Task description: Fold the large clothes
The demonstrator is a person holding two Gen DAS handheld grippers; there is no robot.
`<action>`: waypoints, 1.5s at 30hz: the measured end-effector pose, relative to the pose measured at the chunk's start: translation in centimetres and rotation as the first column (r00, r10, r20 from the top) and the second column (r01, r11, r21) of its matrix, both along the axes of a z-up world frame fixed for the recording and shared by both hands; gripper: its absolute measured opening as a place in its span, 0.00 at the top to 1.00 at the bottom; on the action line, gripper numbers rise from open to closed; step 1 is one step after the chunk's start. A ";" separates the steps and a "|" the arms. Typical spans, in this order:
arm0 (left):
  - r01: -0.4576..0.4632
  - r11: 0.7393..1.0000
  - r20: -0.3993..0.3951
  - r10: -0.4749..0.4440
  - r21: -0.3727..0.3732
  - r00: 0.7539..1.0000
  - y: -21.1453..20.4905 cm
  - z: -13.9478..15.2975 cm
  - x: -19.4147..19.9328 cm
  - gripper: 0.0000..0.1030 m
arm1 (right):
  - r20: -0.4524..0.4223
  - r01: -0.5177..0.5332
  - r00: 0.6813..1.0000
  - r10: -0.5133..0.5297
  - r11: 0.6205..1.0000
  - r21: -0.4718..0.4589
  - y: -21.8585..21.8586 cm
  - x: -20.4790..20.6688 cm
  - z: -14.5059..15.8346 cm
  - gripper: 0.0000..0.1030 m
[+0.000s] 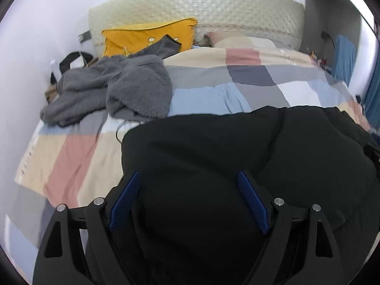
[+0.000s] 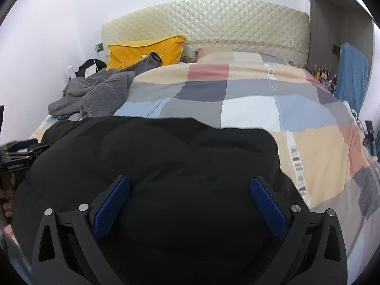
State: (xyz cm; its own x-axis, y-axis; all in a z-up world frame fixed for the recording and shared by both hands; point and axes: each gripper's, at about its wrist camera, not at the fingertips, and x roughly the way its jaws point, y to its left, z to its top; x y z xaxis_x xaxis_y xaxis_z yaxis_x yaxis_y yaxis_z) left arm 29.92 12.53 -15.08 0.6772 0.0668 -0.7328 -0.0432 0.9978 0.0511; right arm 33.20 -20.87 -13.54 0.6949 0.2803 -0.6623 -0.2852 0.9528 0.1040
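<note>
On the bed's near end, over the patchwork duvet, lies the black garment, spread flat. My left gripper hangs over its left part, fingers apart, grasping nothing. My right gripper is above its right part, also released. Grey fleece lies crumpled far left, near the yellow pillow by the headboard.

Left gripper black, blue ribbed pads, silver screws
</note>
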 end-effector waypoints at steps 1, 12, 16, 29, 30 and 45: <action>-0.007 1.000 0.004 0.007 -0.021 1.000 0.3 -0.2 -0.4 0.16 | -0.003 -0.003 1.000 0.003 1.000 0.007 -0.1 -0.1 -0.1 0.01; -0.031 0.999 0.050 0.031 -0.012 0.998 -0.2 -1.5 -1.4 0.12 | 0.011 0.003 1.000 -0.004 0.998 0.060 -0.2 -0.3 -2.5 0.00; -0.039 0.998 0.043 0.042 -0.050 0.998 0.4 -2.1 -1.3 0.11 | 0.033 0.006 0.999 -0.007 0.999 0.047 0.3 -0.5 -3.0 0.00; -0.048 0.997 0.064 0.053 -0.065 0.997 0.5 0.1 -2.6 0.00 | 0.037 0.074 0.996 -0.076 0.995 0.070 -0.7 -1.9 0.3 0.00; -0.042 0.997 0.067 0.046 -0.063 0.997 0.5 0.4 -2.9 0.00 | 0.040 0.073 0.996 -0.076 0.995 0.067 -0.8 -2.2 0.7 0.00; -0.032 0.998 0.161 0.041 -0.060 0.986 -0.9 10.6 -10.3 0.00 | 0.169 0.052 0.983 -0.070 0.993 0.107 -0.9 -10.1 11.9 0.00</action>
State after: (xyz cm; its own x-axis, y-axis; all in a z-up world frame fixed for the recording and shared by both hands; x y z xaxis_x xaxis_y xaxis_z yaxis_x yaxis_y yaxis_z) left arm 19.58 11.64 -4.51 0.7850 0.0552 -0.6170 -0.0826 0.9965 -0.0161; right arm 23.14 -21.80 -1.69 0.8138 0.2940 -0.5013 -0.2493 0.9558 0.1560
